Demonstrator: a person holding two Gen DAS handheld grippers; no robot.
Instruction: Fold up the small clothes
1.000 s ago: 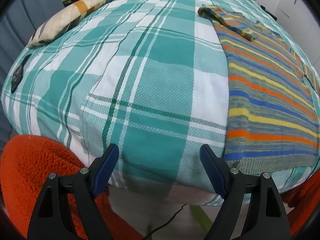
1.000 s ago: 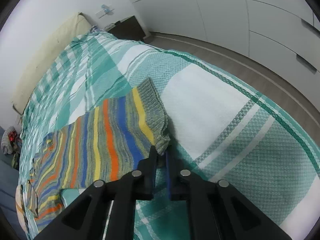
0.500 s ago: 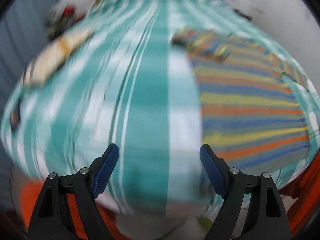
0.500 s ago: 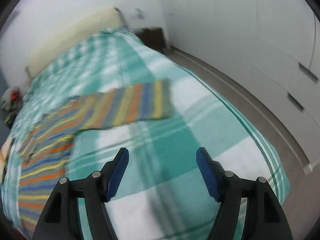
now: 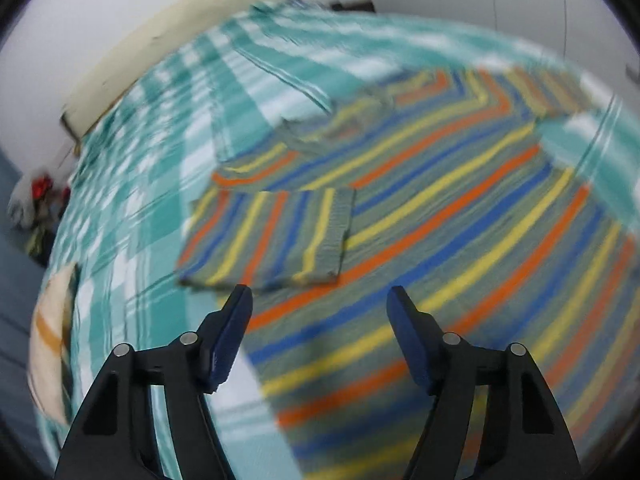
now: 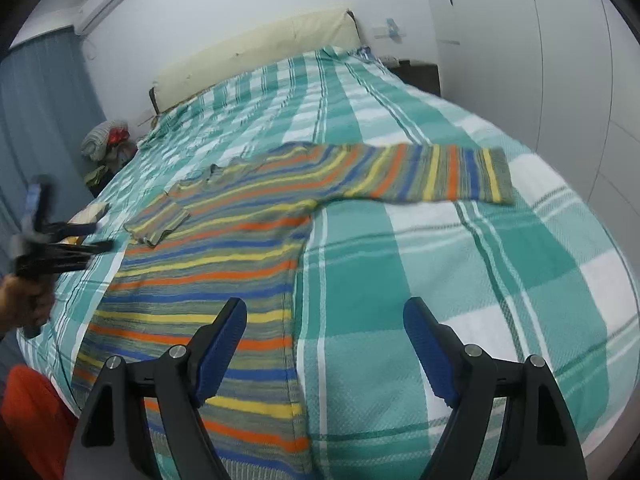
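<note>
A striped knit sweater (image 6: 224,248), in grey-green, orange, yellow and blue, lies flat on the teal plaid bed cover (image 6: 460,280). Its right sleeve (image 6: 436,178) lies stretched out to the right. Its left sleeve (image 5: 276,236) lies folded back over the body (image 5: 460,216). My left gripper (image 5: 320,308) is open and empty, just above the sweater near the folded sleeve; it shows blurred at the left of the right wrist view (image 6: 60,240). My right gripper (image 6: 324,320) is open and empty, above the sweater's lower right edge.
A cream headboard (image 6: 256,60) runs along the far end of the bed. A striped pillow (image 5: 50,340) lies at the bed's left edge. A pile of clothes (image 6: 106,142) sits at the far left. White wardrobe doors (image 6: 560,60) stand on the right. Orange fleece (image 6: 32,412) is at the near left.
My right gripper let go of the right sleeve's cuff, opened and pulled back toward the hem. My left gripper swung right, from beside the sweater to above it near the folded left sleeve.
</note>
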